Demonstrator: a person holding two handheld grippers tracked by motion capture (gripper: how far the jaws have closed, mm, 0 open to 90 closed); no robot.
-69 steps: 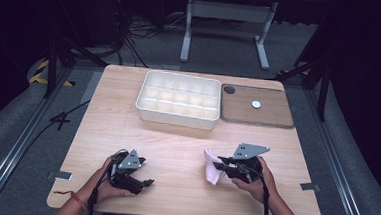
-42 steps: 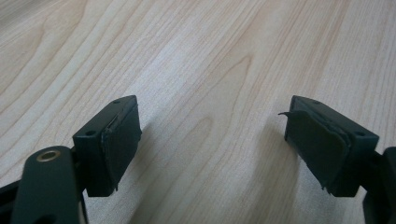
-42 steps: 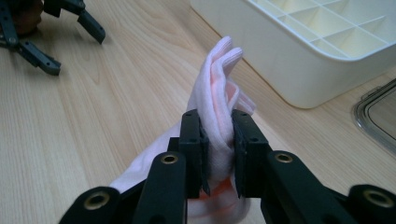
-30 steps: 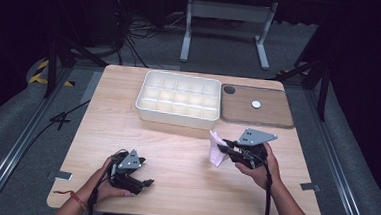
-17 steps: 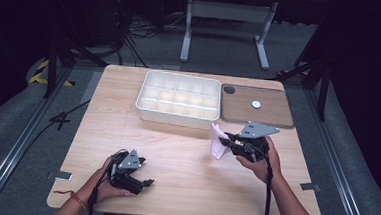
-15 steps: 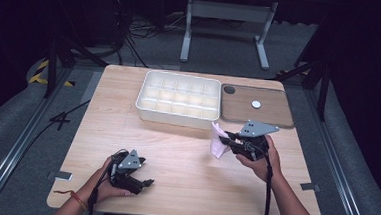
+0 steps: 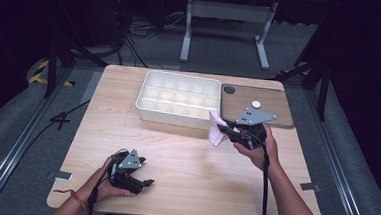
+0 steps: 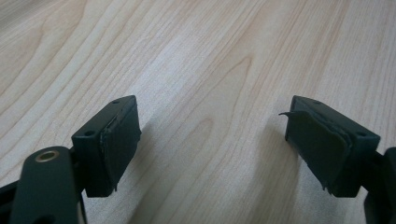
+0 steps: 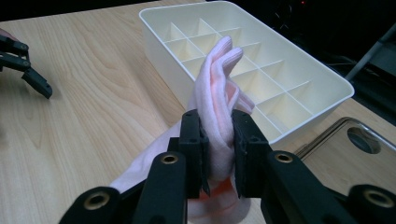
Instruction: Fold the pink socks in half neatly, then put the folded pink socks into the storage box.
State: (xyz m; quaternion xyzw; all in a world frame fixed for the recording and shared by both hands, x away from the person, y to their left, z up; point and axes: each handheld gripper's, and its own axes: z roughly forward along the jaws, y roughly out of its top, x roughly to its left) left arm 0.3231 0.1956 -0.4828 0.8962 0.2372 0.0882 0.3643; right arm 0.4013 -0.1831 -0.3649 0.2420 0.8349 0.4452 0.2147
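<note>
- No brand, label or writing can be read on anything here.
- At the left of the high view, your left hand (image 7: 104, 186) rests low on the wooden bench (image 7: 185, 152), near its front edge, forearm coming in from the bottom.
- Your left gripper (image 7: 146, 183) lies close to the bench top and points toward the right; in the left gripper view its two black jaws stand wide apart over bare wood, released, with nothing between them.
- Since the earlier frames your left hand and its gripper have kept the same place.
- In the middle, a white divided tray (image 7: 178, 97) sits toward the far side of the bench, its small compartments open to the top.
- Just right of the tray's front right corner, a pale pink cloth (image 7: 216, 131) hangs in the air above the bench, close to the tray wall.
- Your right gripper (image 7: 223, 128) is clenched on that pink cloth; in the right gripper view the jaws pinch its folded middle, with the upper end standing up in front of the tray and the rest trailing below.
- Your right hand (image 7: 257, 146) holds the gripper raised, pointing left toward the tray.
- Compared with the earlier frames, your right hand has lifted the cloth off the bench and carried it farther from you, toward the tray.
- At the far right, a flat brown lid (image 7: 269, 105) lies beside the tray.
</note>
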